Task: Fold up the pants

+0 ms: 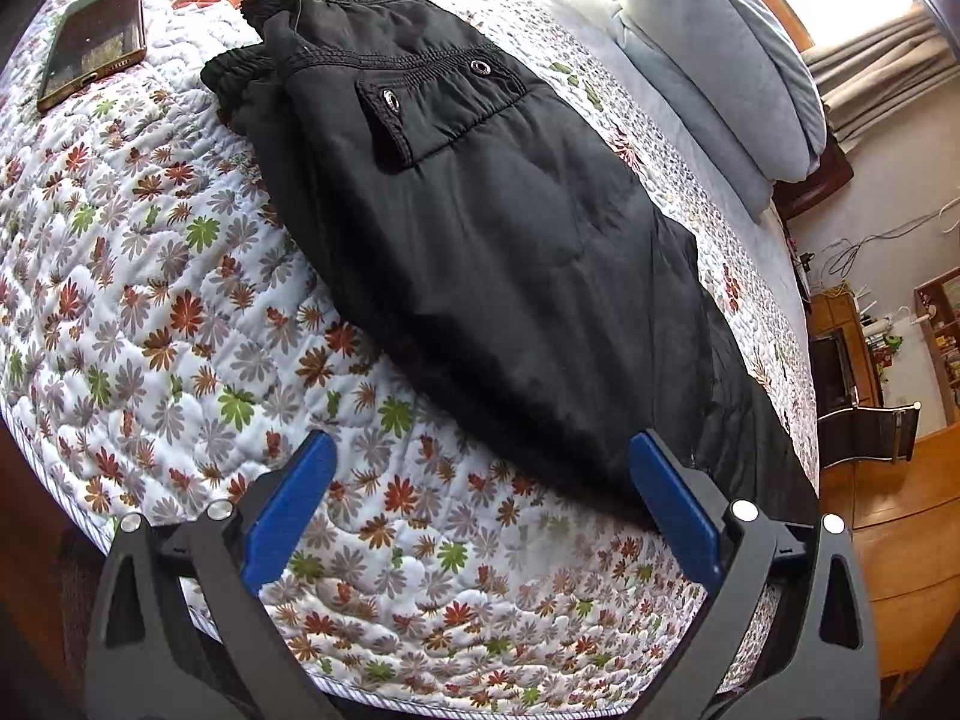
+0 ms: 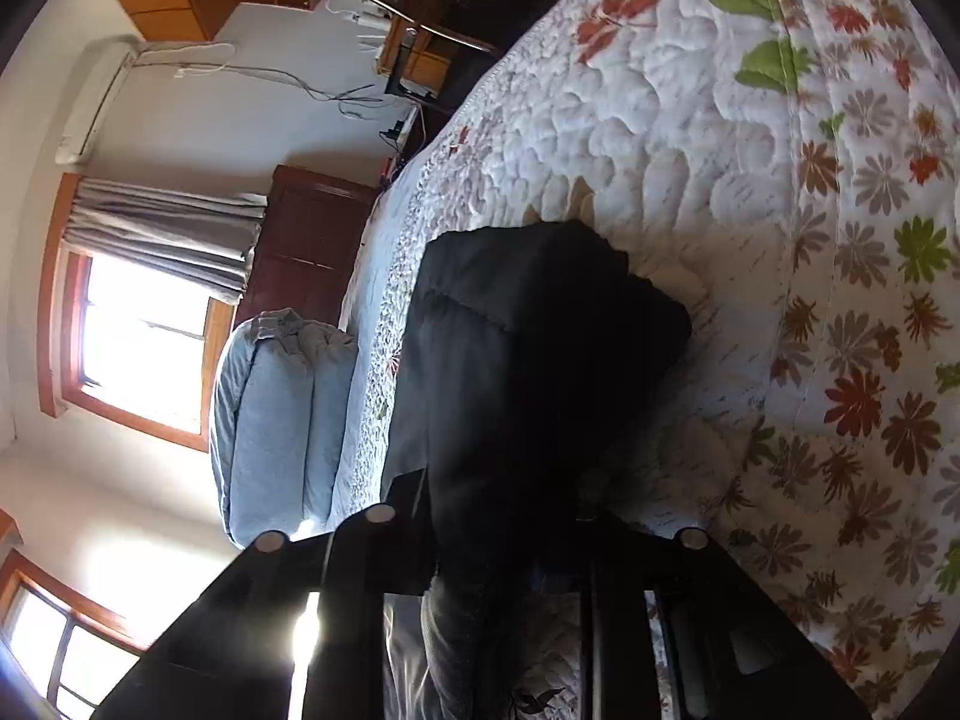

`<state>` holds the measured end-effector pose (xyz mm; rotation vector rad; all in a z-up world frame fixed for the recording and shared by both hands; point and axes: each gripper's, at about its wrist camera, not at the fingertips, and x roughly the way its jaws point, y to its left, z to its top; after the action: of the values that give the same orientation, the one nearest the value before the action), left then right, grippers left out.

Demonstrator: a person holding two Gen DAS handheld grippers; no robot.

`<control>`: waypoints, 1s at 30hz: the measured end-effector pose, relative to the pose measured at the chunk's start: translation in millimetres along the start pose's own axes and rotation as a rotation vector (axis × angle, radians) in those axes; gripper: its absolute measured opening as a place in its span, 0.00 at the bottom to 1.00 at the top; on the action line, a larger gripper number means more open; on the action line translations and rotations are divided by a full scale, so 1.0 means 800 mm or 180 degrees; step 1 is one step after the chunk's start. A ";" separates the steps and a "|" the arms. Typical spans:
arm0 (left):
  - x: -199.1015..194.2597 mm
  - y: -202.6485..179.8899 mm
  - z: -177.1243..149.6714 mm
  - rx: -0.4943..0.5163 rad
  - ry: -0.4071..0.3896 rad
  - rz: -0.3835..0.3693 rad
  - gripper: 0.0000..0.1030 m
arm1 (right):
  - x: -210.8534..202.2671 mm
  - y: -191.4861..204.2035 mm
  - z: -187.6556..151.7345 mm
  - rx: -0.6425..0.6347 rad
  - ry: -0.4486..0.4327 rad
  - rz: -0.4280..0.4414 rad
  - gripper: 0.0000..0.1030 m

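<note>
Black pants lie lengthwise on the floral quilt, one leg folded over the other, waistband at the far left, pocket flap with snaps on top. My left gripper is open above the quilt at the near edge; its right blue finger touches the edge of the lower leg. In the right wrist view the black pants fill the centre and run into my right gripper, which is shut on the fabric; its fingertips are hidden by the cloth.
A phone lies on the quilt far left. A folded light-blue duvet sits at the bed's far side, also in the right wrist view. Wooden furniture and a chair stand beyond the bed's right edge.
</note>
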<state>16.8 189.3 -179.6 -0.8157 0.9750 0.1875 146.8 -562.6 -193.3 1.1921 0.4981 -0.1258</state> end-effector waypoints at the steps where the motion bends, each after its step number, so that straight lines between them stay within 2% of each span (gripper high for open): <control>1: -0.003 0.002 -0.003 0.0004 0.0005 -0.0013 0.95 | -0.007 0.014 -0.003 -0.0139 -0.0048 0.0010 0.17; 3: -0.010 0.007 -0.014 -0.0011 0.0011 -0.0054 0.95 | -0.020 0.050 -0.011 -0.0454 -0.0142 0.0054 0.17; 7: -0.019 0.014 -0.026 -0.0008 0.0038 -0.0125 0.95 | -0.034 0.147 -0.045 -0.1335 -0.0191 0.0107 0.17; 11: -0.033 0.027 -0.040 -0.0064 0.0038 -0.0234 0.95 | -0.032 0.239 -0.117 -0.2306 -0.0055 0.0156 0.17; 14: -0.042 0.033 -0.049 -0.0131 0.0036 -0.0326 0.95 | -0.021 0.275 -0.180 -0.2785 0.0183 0.0193 0.17; 19: -0.064 0.041 -0.058 -0.0159 -0.0057 -0.0455 0.95 | 0.006 0.279 -0.282 -0.3371 0.0680 0.0115 0.17; 23: -0.085 0.053 -0.062 -0.0220 -0.0144 -0.0500 0.95 | 0.045 0.255 -0.358 -0.3818 0.1193 -0.0178 0.19; 25: -0.096 0.062 -0.065 -0.0278 -0.0192 -0.0522 0.95 | 0.055 0.241 -0.386 -0.4030 0.1420 -0.0312 0.28; 26: -0.101 0.066 -0.065 -0.0298 -0.0217 -0.0526 0.95 | 0.055 0.234 -0.394 -0.4105 0.1446 -0.0356 0.30; 28: -0.111 0.075 -0.065 -0.0330 -0.0282 -0.0494 0.95 | 0.040 0.228 -0.395 -0.4105 0.1442 -0.0303 0.42; 29: -0.114 0.078 -0.064 -0.0350 -0.0312 -0.0467 0.95 | 0.032 0.227 -0.391 -0.4044 0.1435 -0.0255 0.45; 30: -0.116 0.083 -0.064 -0.0373 -0.0329 -0.0445 0.95 | 0.023 0.225 -0.385 -0.3940 0.1453 -0.0185 0.54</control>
<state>-102.4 219.0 -156.4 -0.9689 0.8124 0.1656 132.5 -211.0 -132.1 -0.0277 0.8300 0.3795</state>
